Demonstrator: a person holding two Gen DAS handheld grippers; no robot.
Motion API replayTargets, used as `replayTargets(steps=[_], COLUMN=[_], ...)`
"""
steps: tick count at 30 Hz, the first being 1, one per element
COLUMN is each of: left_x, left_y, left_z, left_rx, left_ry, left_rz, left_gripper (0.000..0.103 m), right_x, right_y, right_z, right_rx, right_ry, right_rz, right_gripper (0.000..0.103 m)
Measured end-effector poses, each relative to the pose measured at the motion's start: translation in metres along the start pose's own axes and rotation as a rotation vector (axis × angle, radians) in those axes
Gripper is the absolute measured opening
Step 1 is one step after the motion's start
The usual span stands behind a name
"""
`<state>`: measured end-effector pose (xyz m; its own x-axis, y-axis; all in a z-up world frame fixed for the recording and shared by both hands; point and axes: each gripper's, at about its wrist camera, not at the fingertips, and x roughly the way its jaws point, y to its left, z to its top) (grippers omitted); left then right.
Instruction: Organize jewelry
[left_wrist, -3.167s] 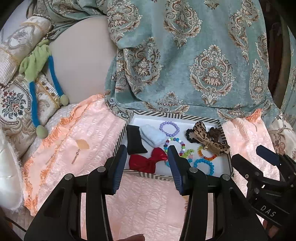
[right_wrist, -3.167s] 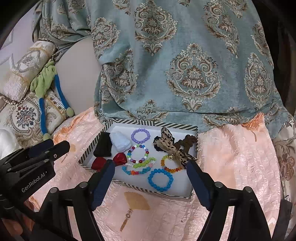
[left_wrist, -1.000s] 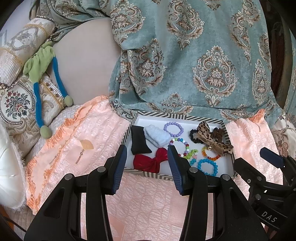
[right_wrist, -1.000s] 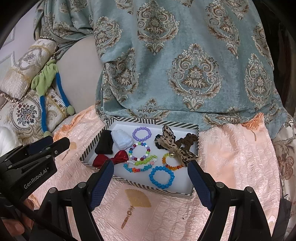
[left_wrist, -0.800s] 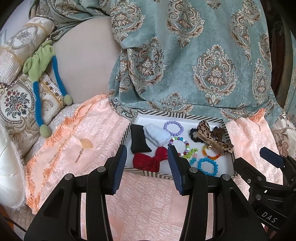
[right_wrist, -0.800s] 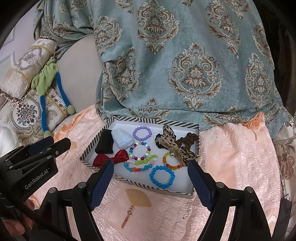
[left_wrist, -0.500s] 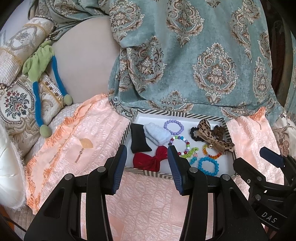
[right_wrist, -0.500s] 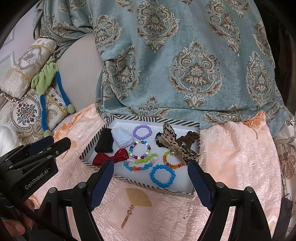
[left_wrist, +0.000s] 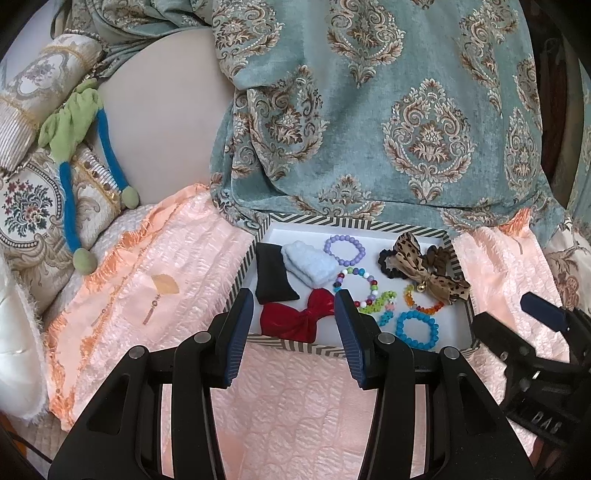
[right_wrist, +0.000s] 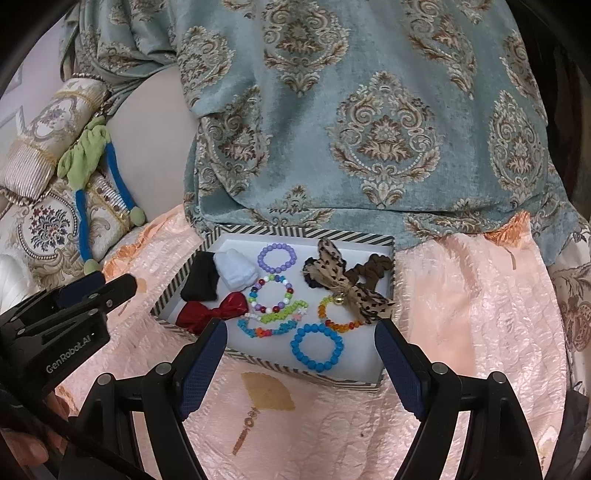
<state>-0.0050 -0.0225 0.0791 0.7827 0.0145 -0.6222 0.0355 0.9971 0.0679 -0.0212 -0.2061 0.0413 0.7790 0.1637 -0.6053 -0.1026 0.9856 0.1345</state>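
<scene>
Left wrist view: we look down over the left gripper (left_wrist: 293, 306), jaws apart with nothing between them, above the near edge of a striped tray (left_wrist: 354, 223) on a pink bedspread (left_wrist: 280, 402). In the tray we note a red bow (left_wrist: 295, 321), a black pouch (left_wrist: 273, 275), a pale blue fluffy piece (left_wrist: 308, 264), a purple bead bracelet (left_wrist: 344, 251), a blue bead bracelet (left_wrist: 416, 329) and a leopard bow (left_wrist: 424, 273). The right gripper's side shows at the right edge; its lettering reads upside down, seemingly "DAS".

Right wrist view: we see the right gripper (right_wrist: 301, 341) with jaws wide apart, empty, held over the tray's (right_wrist: 314, 232) near rim without touching it. This view alone clears the whole bead group: the blue bracelet (right_wrist: 316, 347), a multicolour bracelet (right_wrist: 271, 293), a green strand (right_wrist: 282, 313), an orange bracelet (right_wrist: 338, 314). A gold fan print (right_wrist: 267, 395) on the bedspread shows in front of the tray. The left gripper's side, at the left edge, reads "GenRobot.AI". A fingertip (right_wrist: 29, 448) shows at the lower left corner.

A patterned teal cloth (right_wrist: 351, 122) hangs behind the tray in both views.
</scene>
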Motion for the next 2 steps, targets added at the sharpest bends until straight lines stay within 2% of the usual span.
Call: replayTargets(steps=[2], left_x=[0.0021], left_y=[0.0001], left_z=[-0.0005], left_rx=[0.0], left_ry=[0.006], left_rz=[-0.002], left_gripper=[0.045], right_x=[-0.0001], right_y=[-0.0118], right_z=[0.0005], right_rx=[0.012], right_ry=[-0.009], right_rz=[-0.01], right_gripper=[0.08])
